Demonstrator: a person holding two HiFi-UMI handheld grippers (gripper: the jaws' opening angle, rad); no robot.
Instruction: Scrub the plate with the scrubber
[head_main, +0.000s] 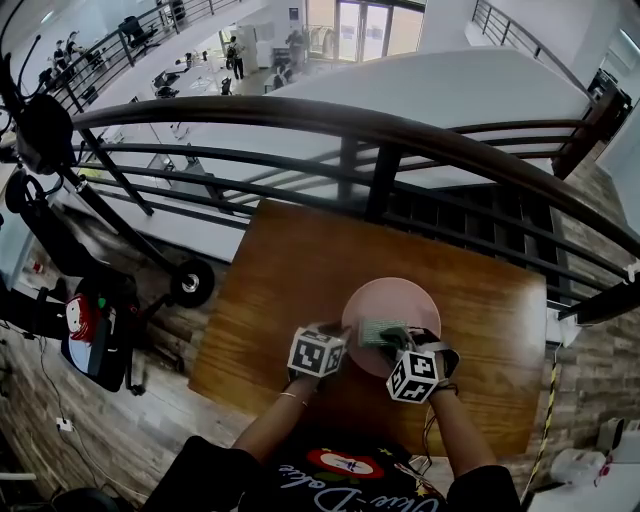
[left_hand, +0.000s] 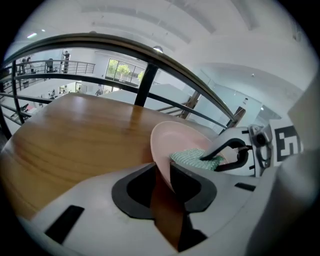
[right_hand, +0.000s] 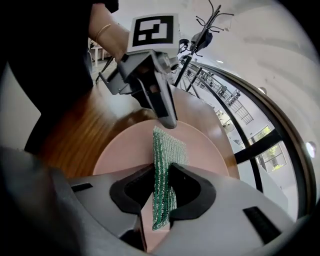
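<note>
A pink plate (head_main: 400, 298) lies on the wooden table (head_main: 290, 280), close to the near edge. My left gripper (head_main: 346, 342) is at the plate's left rim; in the left gripper view the rim (left_hand: 165, 167) sits between its jaws, which look closed on it. My right gripper (head_main: 398, 346) is shut on a green scrubber (head_main: 380, 332), which lies flat on the plate's near part. In the right gripper view the scrubber (right_hand: 167, 150) runs out from between the jaws across the plate (right_hand: 127, 152) toward the left gripper (right_hand: 167, 119).
A dark curved railing (head_main: 350, 128) runs just past the table's far edge, with a drop to a lower floor behind it. A bag and a wheeled stand (head_main: 95, 330) sit on the floor at the left. The person's arms reach in from the bottom.
</note>
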